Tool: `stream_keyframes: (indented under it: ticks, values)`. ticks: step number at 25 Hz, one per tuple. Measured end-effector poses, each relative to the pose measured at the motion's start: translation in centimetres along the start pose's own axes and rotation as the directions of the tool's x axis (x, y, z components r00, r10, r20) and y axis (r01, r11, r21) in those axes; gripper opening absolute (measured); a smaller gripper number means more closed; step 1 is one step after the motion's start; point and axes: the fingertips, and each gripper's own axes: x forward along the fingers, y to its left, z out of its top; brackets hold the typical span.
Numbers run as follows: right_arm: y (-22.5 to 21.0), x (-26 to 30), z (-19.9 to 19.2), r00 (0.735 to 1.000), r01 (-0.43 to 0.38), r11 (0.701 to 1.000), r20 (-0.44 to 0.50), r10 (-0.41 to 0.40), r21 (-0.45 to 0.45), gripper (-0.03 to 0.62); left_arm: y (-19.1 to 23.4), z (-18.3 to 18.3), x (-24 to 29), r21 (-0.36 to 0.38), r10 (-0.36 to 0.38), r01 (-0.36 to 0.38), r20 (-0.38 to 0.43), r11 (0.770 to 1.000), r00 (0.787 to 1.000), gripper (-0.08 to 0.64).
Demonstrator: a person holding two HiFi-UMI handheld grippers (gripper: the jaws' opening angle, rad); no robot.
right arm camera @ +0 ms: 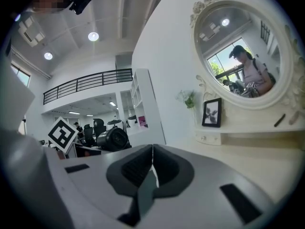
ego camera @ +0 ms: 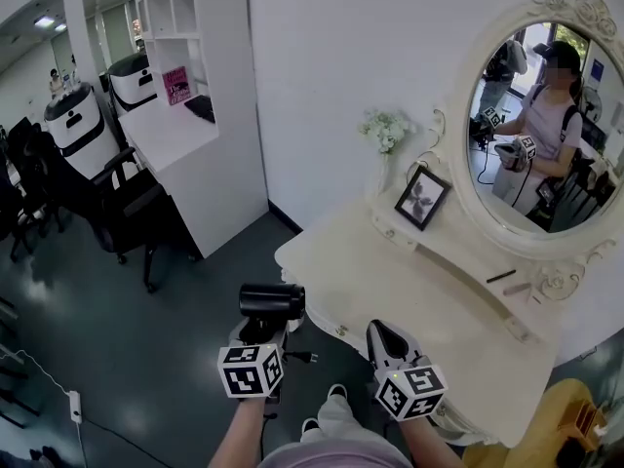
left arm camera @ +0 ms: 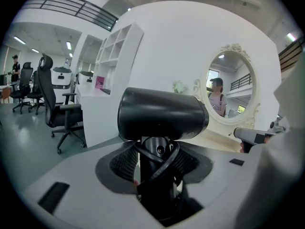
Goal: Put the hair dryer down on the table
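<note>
A black hair dryer point(ego camera: 271, 303) with its cord wound round the handle stands upright in my left gripper point(ego camera: 265, 331), which is shut on the handle. It hangs just left of the cream dressing table's point(ego camera: 419, 300) near edge, above the floor. In the left gripper view the dryer's barrel point(left arm camera: 162, 114) lies crosswise over the jaws, and the handle fills the gap between them. My right gripper point(ego camera: 382, 335) is shut with nothing in it, over the table's front edge. From the right gripper view the dryer point(right arm camera: 112, 139) shows at the left.
An oval mirror point(ego camera: 541, 125) stands at the table's back, with a framed picture point(ego camera: 422, 198), a white flower posy point(ego camera: 384, 130) and a dark stick point(ego camera: 501, 276) on the shelf. A white shelf unit point(ego camera: 185, 105) and black office chairs point(ego camera: 122, 208) stand to the left.
</note>
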Motion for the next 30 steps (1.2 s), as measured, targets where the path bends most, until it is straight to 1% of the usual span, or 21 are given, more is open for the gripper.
stream_keyframes:
  ticks: [7,14,22,30]
  values:
    - [-2.4,3.7,1.6,1.000,0.007,1.000,0.009,-0.007,-0.021,0.002,-0.1,3.3,5.3,0.036,-0.022,0.021,0.006,0.999,1.000,0.216]
    - [-4.7,6.0,2.7,0.999,0.031,0.999,0.015,-0.031,-0.015,0.002,-1.6,6.0,10.4,0.076,-0.061,0.061,-0.003,0.995,0.998,0.216]
    - [-5.9,7.7,3.0,0.999,0.044,0.999,0.005,-0.044,0.006,0.002,-3.6,6.9,16.3,0.117,-0.095,0.101,-0.059,0.988,0.994,0.216]
    - [-7.6,8.2,3.4,0.997,0.073,0.997,0.009,-0.073,0.025,0.002,-5.8,7.1,21.2,0.183,-0.107,0.128,-0.122,0.975,0.987,0.216]
